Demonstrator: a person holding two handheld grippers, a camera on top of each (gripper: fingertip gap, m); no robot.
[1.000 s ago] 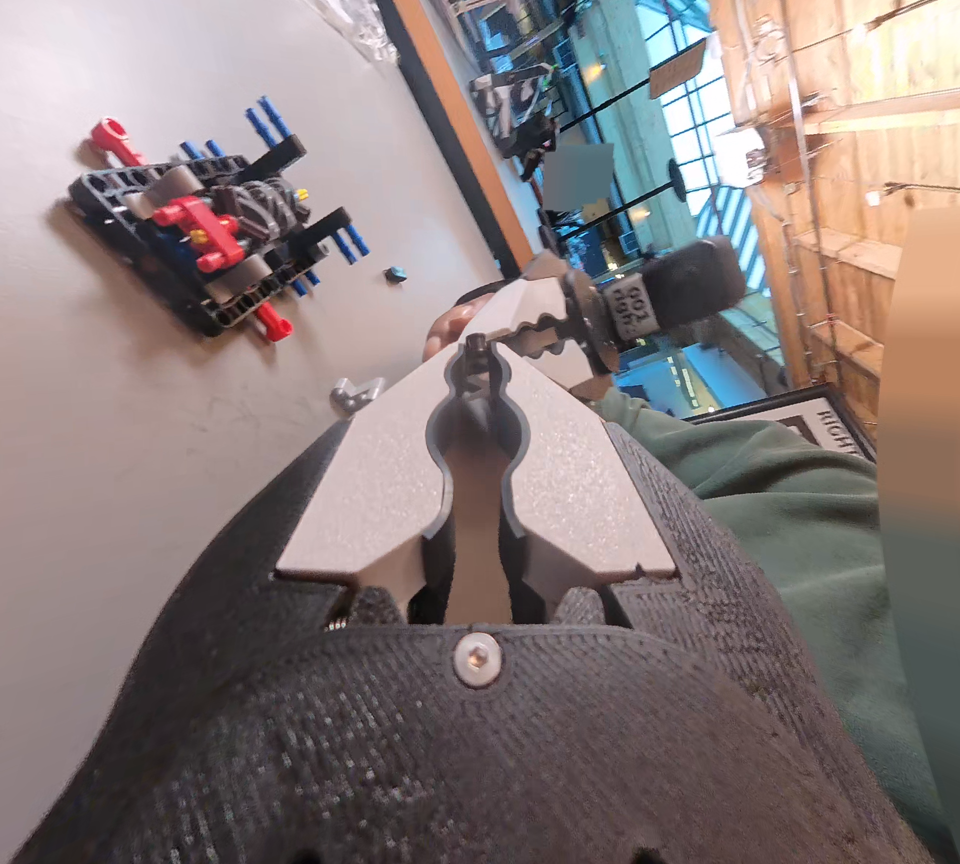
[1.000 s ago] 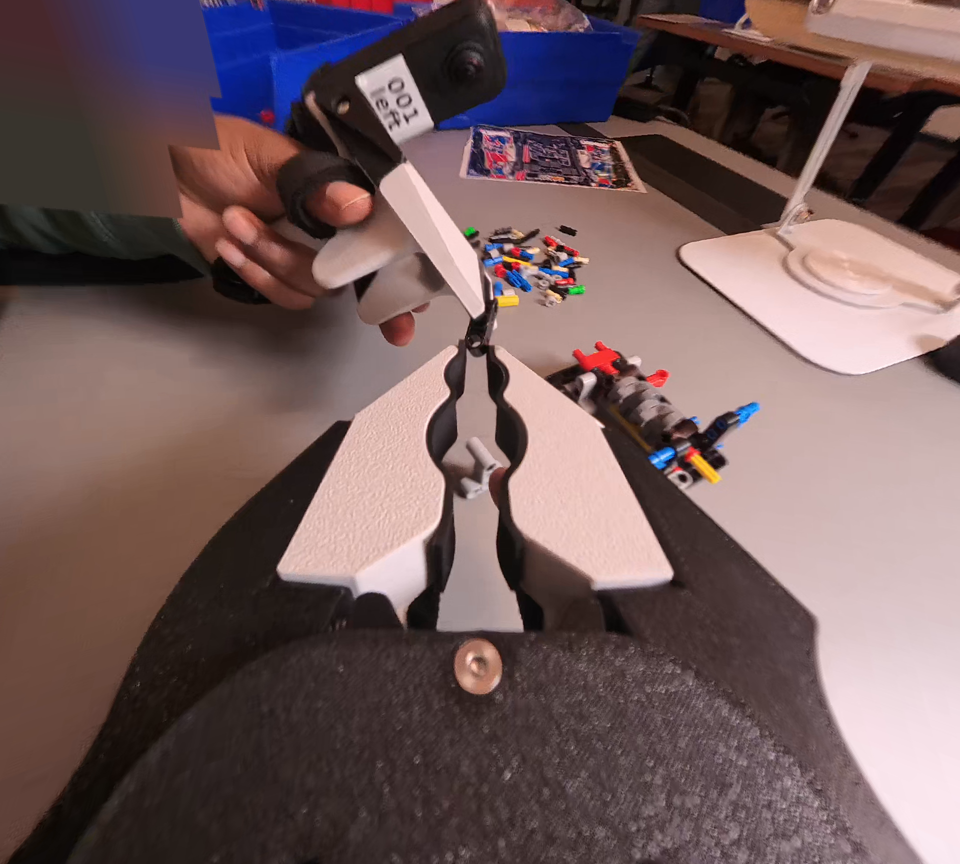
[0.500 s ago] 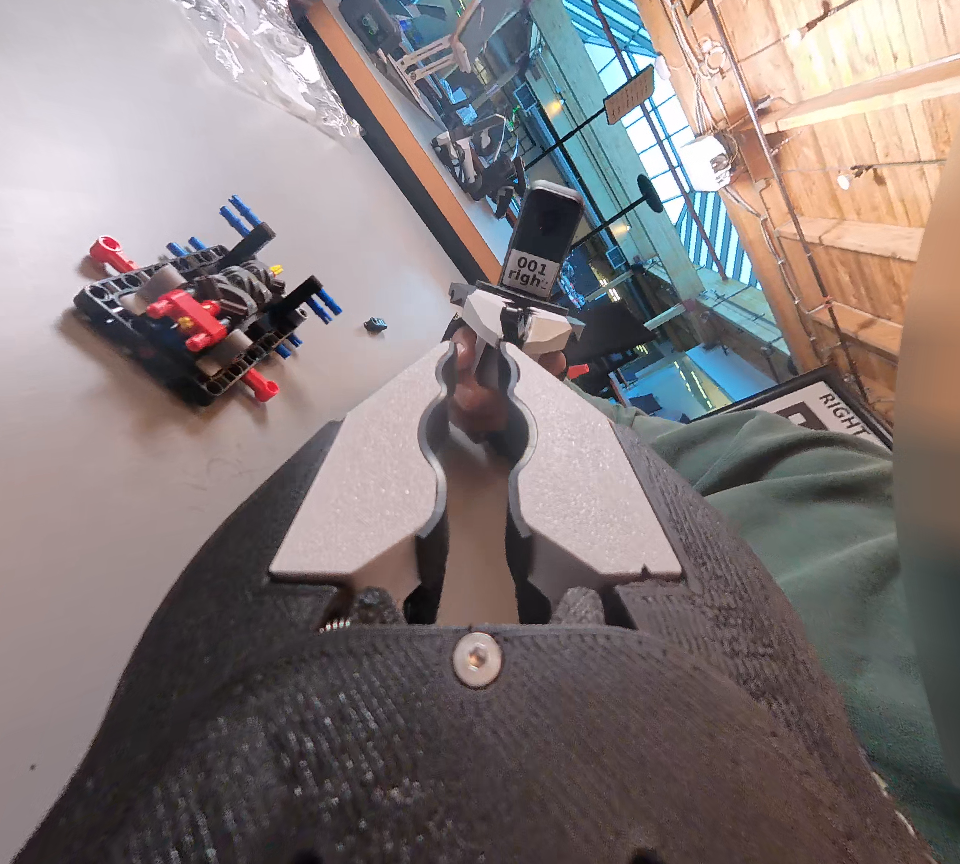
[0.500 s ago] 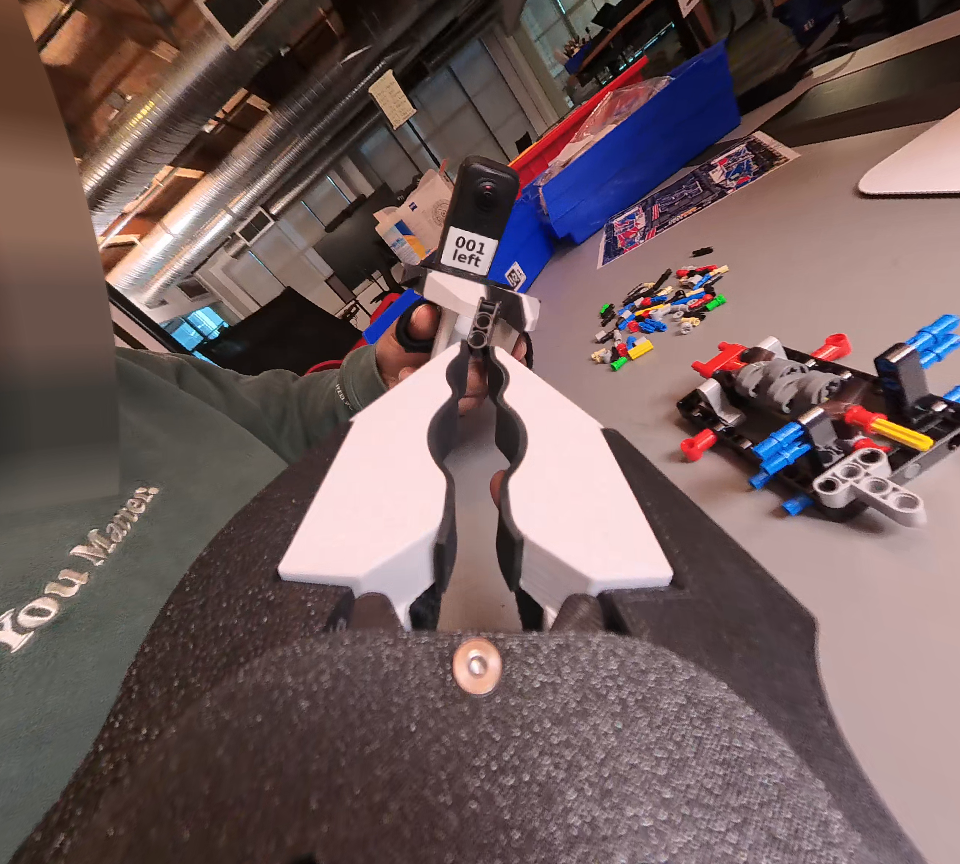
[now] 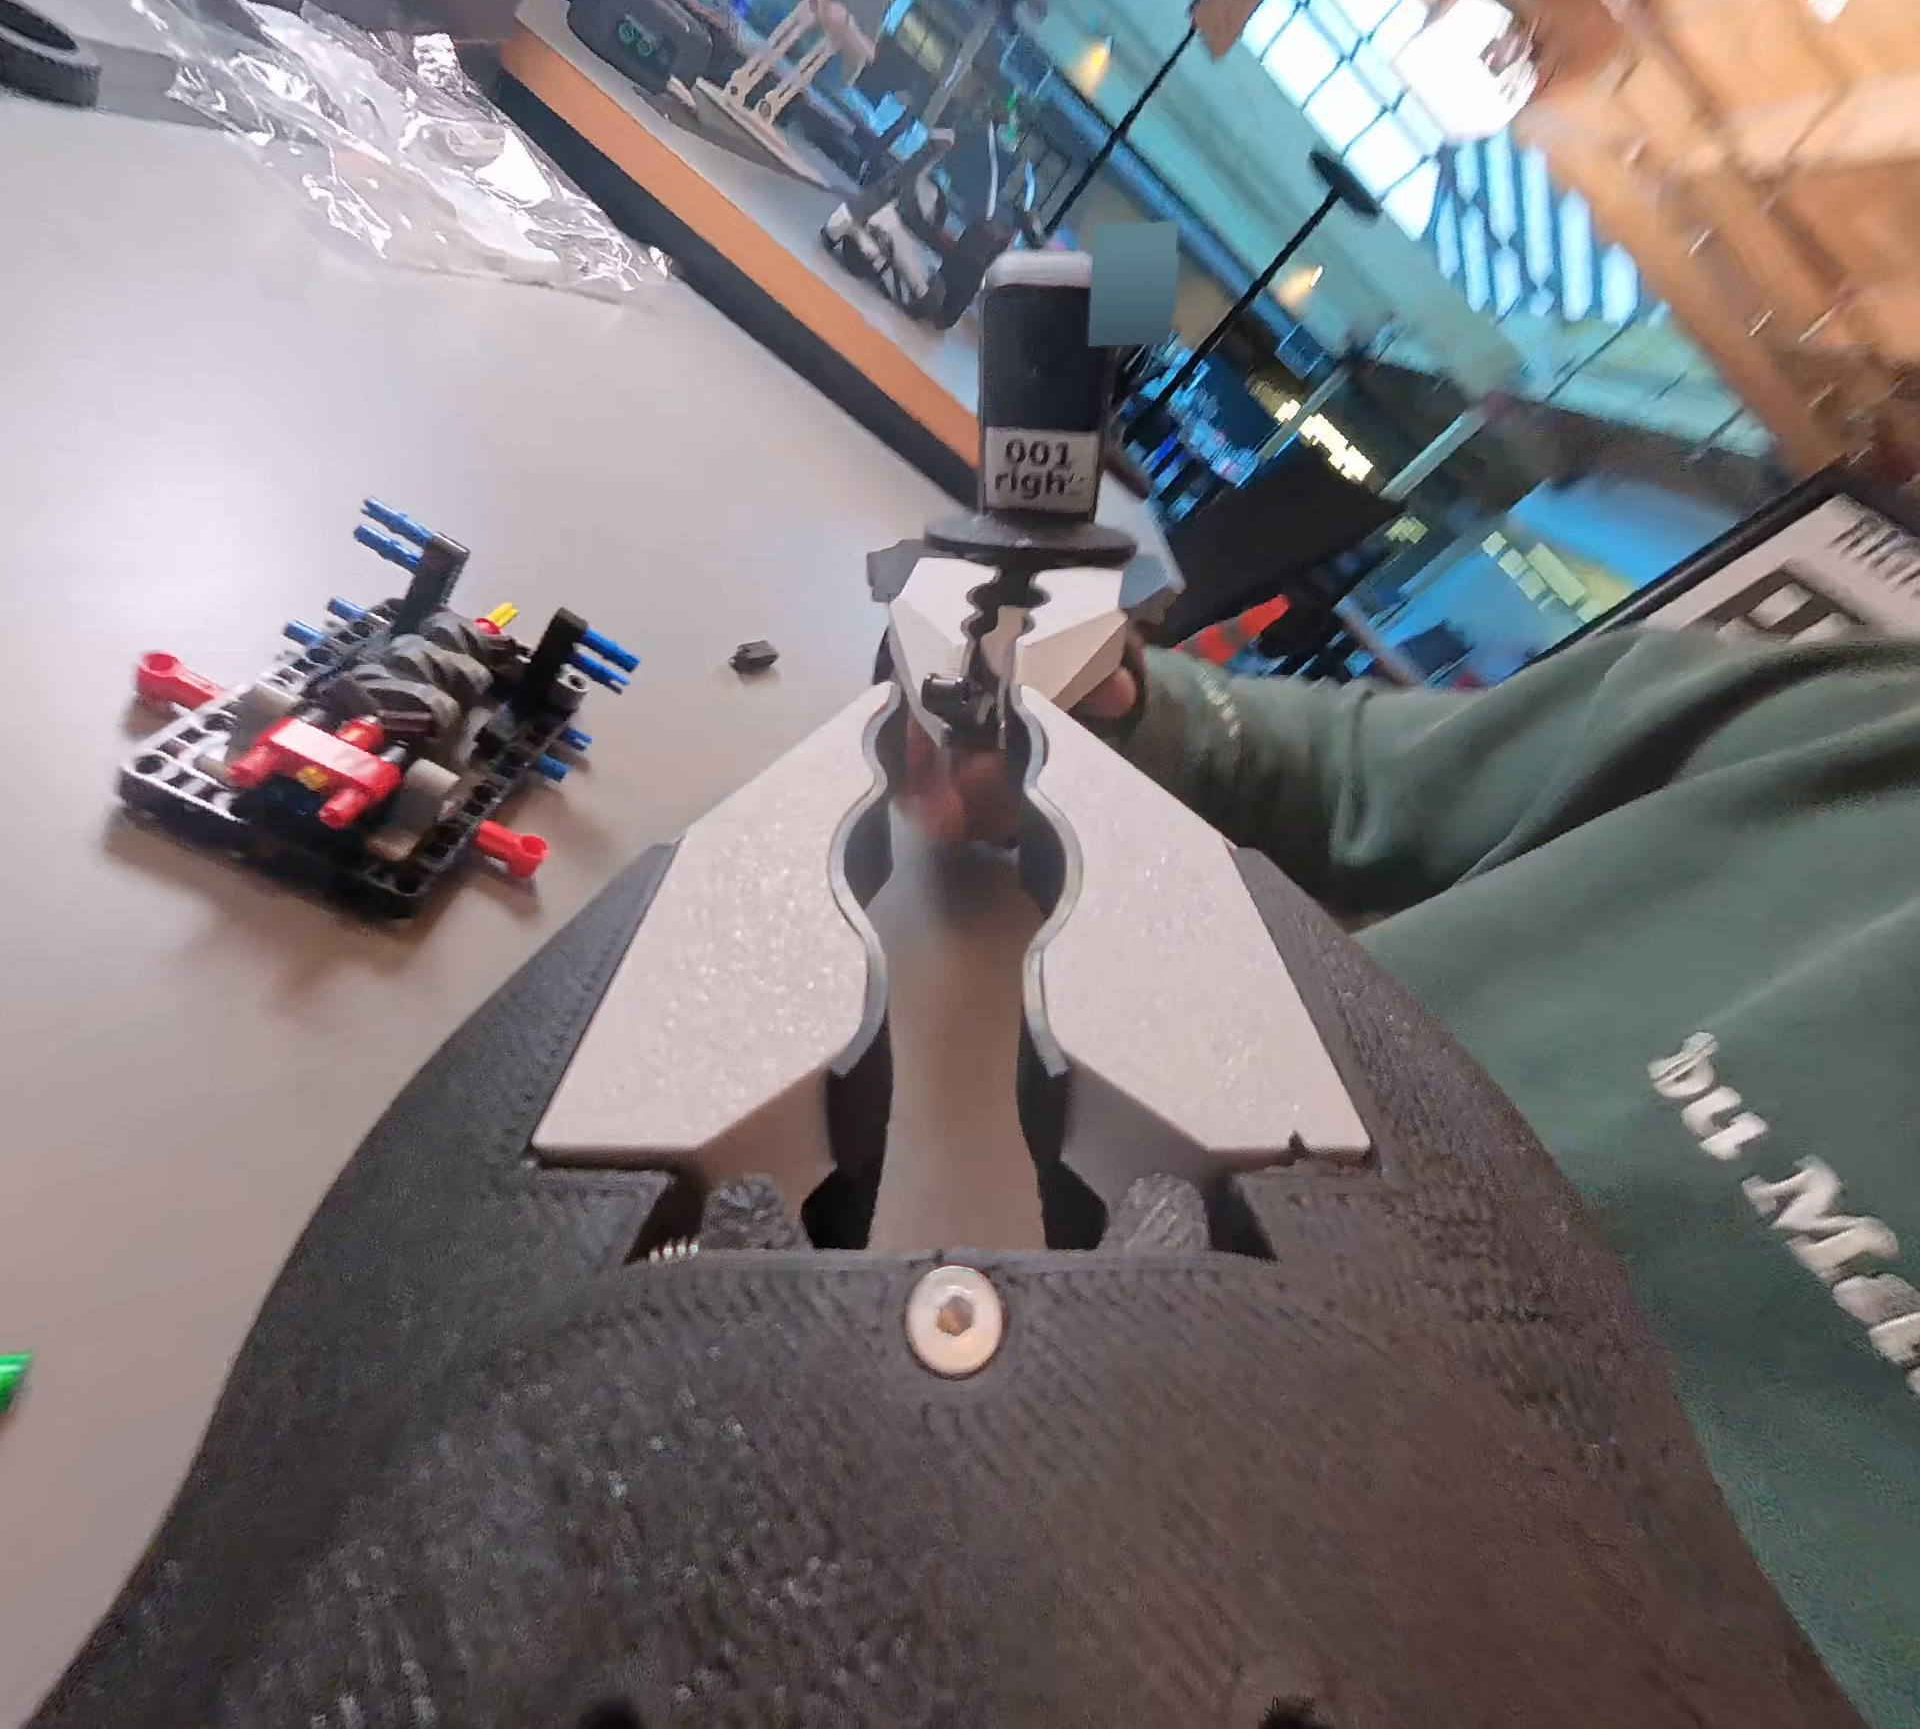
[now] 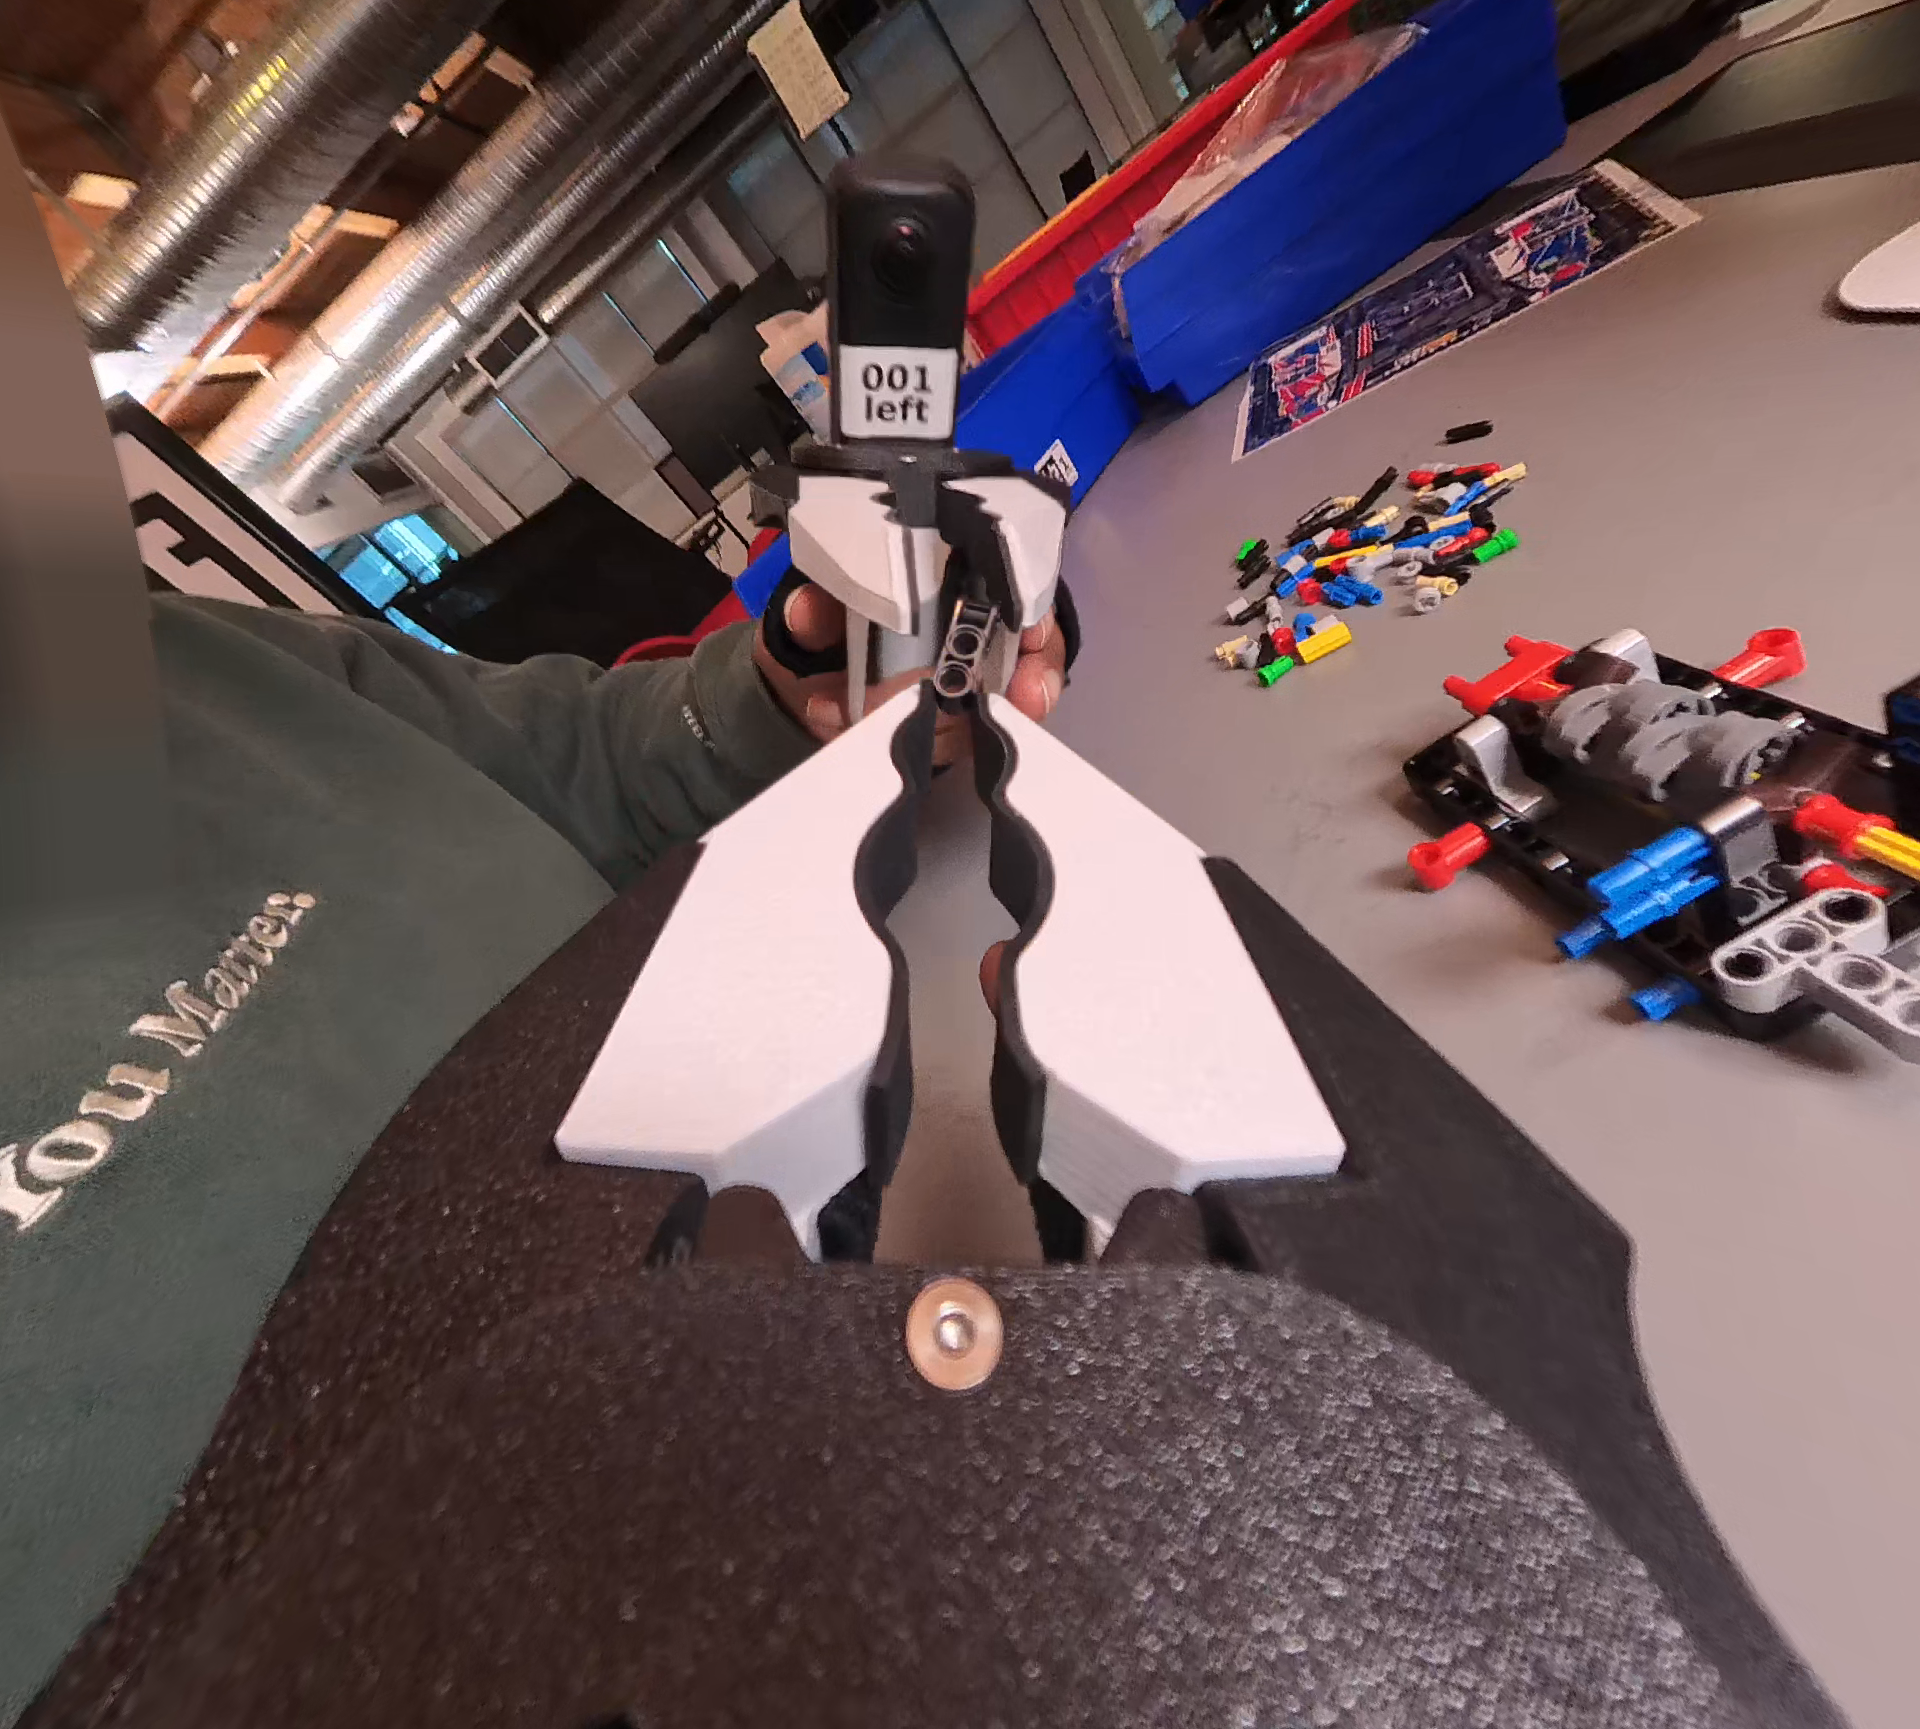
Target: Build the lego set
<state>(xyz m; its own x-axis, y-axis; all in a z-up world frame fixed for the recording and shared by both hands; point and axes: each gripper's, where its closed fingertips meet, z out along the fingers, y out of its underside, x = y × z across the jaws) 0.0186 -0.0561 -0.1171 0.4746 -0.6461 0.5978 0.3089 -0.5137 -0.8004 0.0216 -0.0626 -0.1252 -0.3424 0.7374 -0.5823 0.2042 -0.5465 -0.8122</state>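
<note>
My two grippers meet tip to tip in the air above the grey table. My right gripper (image 6: pixel 953 692) is shut on the end of a small black lego beam (image 6: pixel 961 640), which also shows in the left wrist view (image 5: pixel 961 692). My left gripper (image 5: pixel 954 705) stands a little open around that beam, its pads slightly wider than the piece. The partly built black lego chassis (image 6: pixel 1662 796) with red, blue and grey parts lies on the table; in the left wrist view it (image 5: pixel 343 744) is off to the left. A pile of loose pieces (image 6: pixel 1371 547) lies beyond it.
A printed instruction sheet (image 6: pixel 1455 308) and blue bins (image 6: pixel 1351 152) are at the table's far side. Crumpled clear plastic (image 5: pixel 395 141) and a small black piece (image 5: pixel 755 656) lie on the table. The person's green sleeve (image 5: pixel 1455 796) is close behind both grippers. Only a small space, under 4 cm, lies between the two pairs of fingers.
Both grippers have risen and turned to face each other head-on. My left gripper's jaws have parted a little from the black piece. My right gripper has stayed shut on it.
</note>
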